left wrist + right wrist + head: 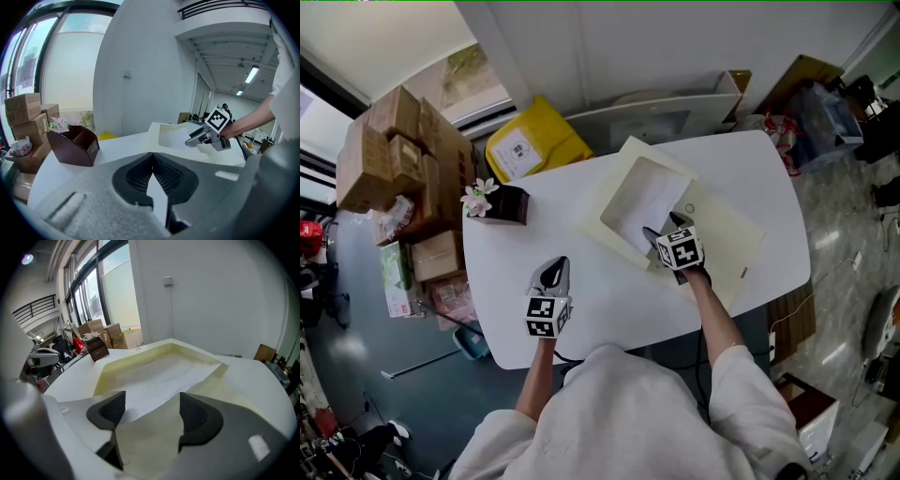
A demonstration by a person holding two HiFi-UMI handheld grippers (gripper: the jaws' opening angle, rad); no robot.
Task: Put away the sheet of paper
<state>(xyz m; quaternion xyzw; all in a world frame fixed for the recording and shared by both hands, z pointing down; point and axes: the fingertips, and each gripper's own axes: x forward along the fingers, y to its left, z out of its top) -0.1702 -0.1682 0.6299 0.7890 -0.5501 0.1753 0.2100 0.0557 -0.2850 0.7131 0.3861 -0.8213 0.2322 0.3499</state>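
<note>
Nearest the lens, the person's white sleeves (623, 412) are seen reaching out over the white rounded counter (591, 309), a claw being held in each hand.

The left claw (555, 272) is kept closed on nothing, its jaws pressed together in the left gripper view, and is parked low over bare counter well apart from the work. It appears to be held back simply to stay out of the way.

The right claw (666, 230) is held at the near edge of the cream-coloured shallow box with a rectangular recess (727, 234). Its jaws are spread wide, and no pad is pressed on anything.

The thin white sheet of paper (645, 202) is found lying flat in that recess, with its near edge coming up onto the box's rim just ahead of the open jaws (159, 378). From this it is judged that the sheet has been delivered to its place. The wide spread is probably meant to let the claw be drawn away without dragging the paper.

A dark brown wooden organiser holding pale flowers (502, 204) is left untouched at the counter's far left.
</note>
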